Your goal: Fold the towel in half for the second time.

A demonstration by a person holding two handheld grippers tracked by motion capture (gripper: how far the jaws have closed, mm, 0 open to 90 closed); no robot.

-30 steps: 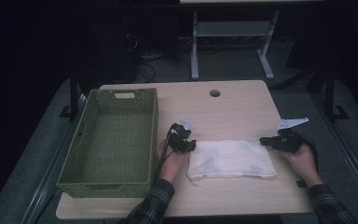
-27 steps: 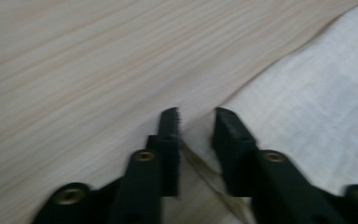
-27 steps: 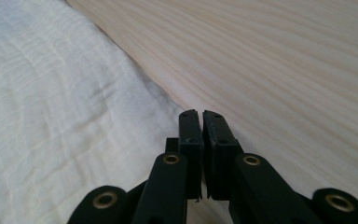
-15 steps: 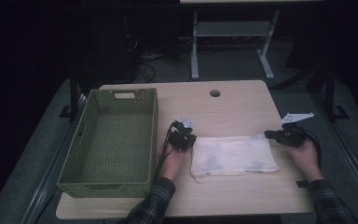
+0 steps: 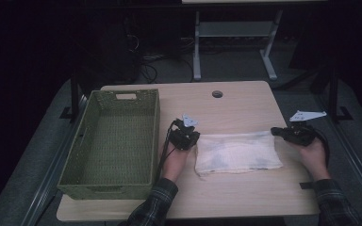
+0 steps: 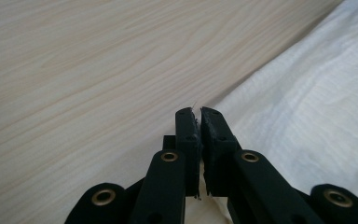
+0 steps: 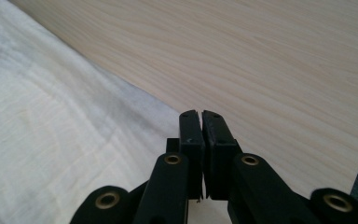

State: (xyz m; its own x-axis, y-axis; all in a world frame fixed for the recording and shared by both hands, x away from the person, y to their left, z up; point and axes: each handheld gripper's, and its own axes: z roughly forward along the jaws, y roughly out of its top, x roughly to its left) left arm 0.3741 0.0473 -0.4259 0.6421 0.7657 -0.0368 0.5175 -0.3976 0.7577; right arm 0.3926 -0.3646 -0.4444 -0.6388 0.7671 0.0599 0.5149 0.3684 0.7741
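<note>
High view: a green woven basket (image 5: 111,141) sits at the table's (image 5: 245,197) left edge. The left gripper (image 5: 188,136) pinches the white cloth's (image 5: 238,151) far-left corner, the right gripper (image 5: 283,133) its far-right corner. Likely folding: next, carry both corners toward the near edge together.

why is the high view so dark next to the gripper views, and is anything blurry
High view: dim and grainy, the room behind nearly black, though the white cloth and green woven basket stay readable. Left gripper view: bright, even light; wood grain and cloth weave are crisp, while the near bases of the shut left gripper look soft. Right gripper view: equally bright, the right gripper dark against pale wood, no glare.
</note>
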